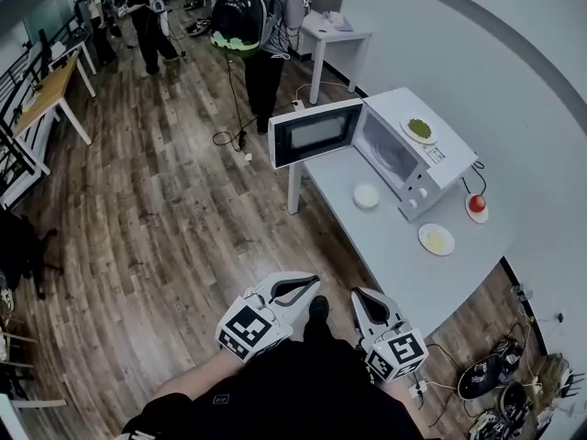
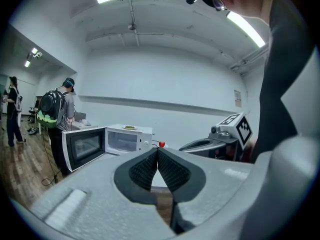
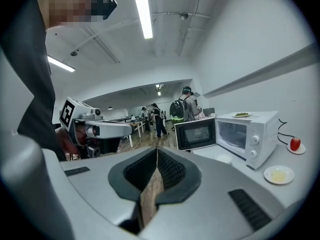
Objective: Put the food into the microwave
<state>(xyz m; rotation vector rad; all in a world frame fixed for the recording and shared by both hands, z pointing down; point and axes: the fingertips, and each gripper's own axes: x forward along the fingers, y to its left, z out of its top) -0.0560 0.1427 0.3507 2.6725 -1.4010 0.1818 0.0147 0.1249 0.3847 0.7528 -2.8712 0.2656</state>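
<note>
A white microwave [image 1: 417,154] stands on the white table [image 1: 404,264] with its door [image 1: 315,132] swung open toward the room. On its top lies a plate of green food [image 1: 420,128]. On the table lie a small white dish [image 1: 366,195], a plate of yellow food [image 1: 437,238] and a red item on a plate [image 1: 477,205]. My left gripper [image 1: 310,284] and right gripper [image 1: 359,294] are held close to my body, short of the table. Both are shut, with nothing between the jaws. The microwave [image 2: 127,139] shows far ahead of the left gripper [image 2: 157,151]; the right gripper [image 3: 157,151] also looks toward the microwave [image 3: 250,131].
A person with a backpack [image 1: 249,15] stands just beyond the open door, and others are further back. Cables trail over the wood floor [image 1: 229,138]. Shoes and cords [image 1: 495,383] lie under the table's near right end. Desks [image 1: 50,94] line the left wall.
</note>
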